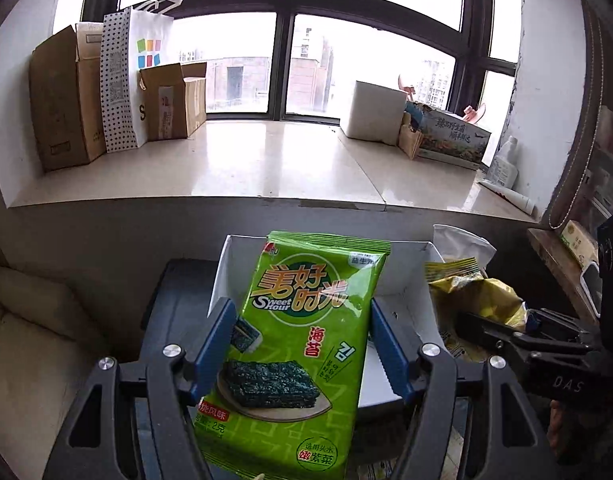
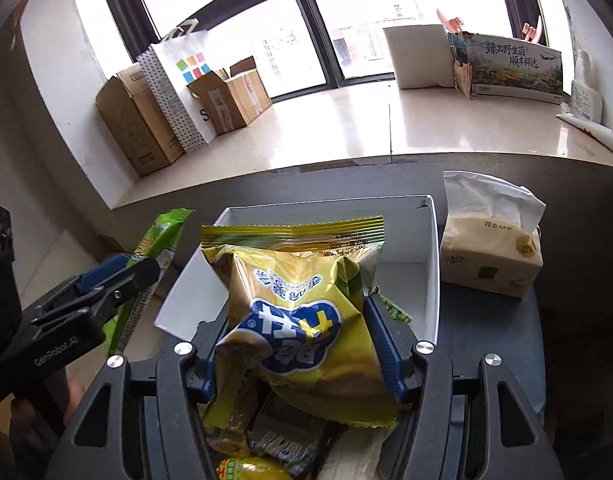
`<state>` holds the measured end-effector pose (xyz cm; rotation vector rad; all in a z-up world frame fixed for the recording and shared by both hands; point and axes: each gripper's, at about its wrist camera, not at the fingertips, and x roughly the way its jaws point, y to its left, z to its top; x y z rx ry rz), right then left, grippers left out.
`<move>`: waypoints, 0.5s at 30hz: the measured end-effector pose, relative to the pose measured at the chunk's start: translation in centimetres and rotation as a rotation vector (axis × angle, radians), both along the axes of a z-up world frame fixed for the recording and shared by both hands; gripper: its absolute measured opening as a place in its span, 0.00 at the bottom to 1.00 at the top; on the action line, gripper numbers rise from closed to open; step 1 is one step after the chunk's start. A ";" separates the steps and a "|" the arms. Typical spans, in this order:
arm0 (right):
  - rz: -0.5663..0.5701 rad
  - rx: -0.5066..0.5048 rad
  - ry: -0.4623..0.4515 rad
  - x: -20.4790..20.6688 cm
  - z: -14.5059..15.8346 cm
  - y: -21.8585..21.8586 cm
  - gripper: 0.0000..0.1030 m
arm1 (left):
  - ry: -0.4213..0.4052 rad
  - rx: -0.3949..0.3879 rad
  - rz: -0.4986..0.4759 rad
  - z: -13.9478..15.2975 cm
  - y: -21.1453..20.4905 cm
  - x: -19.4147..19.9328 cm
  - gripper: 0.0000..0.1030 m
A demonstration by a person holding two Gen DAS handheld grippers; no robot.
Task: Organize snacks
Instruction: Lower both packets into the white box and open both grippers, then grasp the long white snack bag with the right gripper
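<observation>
Beyond the dark table [image 2: 486, 332], a window sill [image 1: 266, 160] holds boxes. Left gripper [image 1: 302, 344] clamps a green seaweed packet [image 1: 294, 344] near the white box [image 2: 426, 248]; right gripper [image 2: 302, 344] clamps a yellow chip bag [image 2: 302, 312] over it.

Home room, likely living area by bay window. Wide stone windowsill [image 1: 242, 160] used as storage: cardboard boxes [image 1: 62, 100], paper shopping bag [image 1: 146, 60], white box [image 1: 372, 110], printed gift carton [image 2: 514, 68], plastic bottle [image 1: 504, 164]. Tissue pack [image 2: 490, 252] on dark table [image 2: 506, 340]. Beige cushion [image 1: 30, 320] at left. Apartment blocks outside.
</observation>
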<state>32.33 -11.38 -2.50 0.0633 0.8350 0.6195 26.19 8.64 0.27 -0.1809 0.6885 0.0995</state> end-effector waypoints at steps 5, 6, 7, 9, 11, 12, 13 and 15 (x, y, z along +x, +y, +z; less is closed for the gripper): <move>-0.015 -0.071 0.050 4.1 -2.2 1.3 0.73 | 0.073 -0.041 -0.001 -2.2 1.2 4.8 0.92; -0.022 -0.085 0.064 4.6 -2.6 1.4 0.84 | 0.087 -0.022 0.015 -2.7 1.3 5.4 0.99; -0.027 -0.085 0.073 4.9 -2.9 1.3 0.95 | 0.087 -0.011 0.020 -3.0 1.4 5.7 1.00; -0.028 -0.060 0.093 5.3 -3.3 1.0 0.98 | 0.099 -0.042 -0.009 -3.6 1.7 5.9 1.00; -0.028 -0.043 0.091 5.3 -3.4 0.6 1.00 | 0.097 -0.063 -0.010 -3.8 2.1 5.6 1.00; -0.030 -0.042 0.082 5.2 -3.4 0.4 1.00 | 0.093 -0.066 -0.016 -3.8 2.1 5.3 1.00; -0.036 -0.041 0.077 5.1 -3.4 0.2 1.00 | 0.094 -0.063 -0.016 -3.8 2.1 5.2 1.00; -0.040 -0.026 0.078 5.0 -3.3 -0.2 1.00 | 0.095 -0.055 -0.012 -3.7 2.1 4.9 1.00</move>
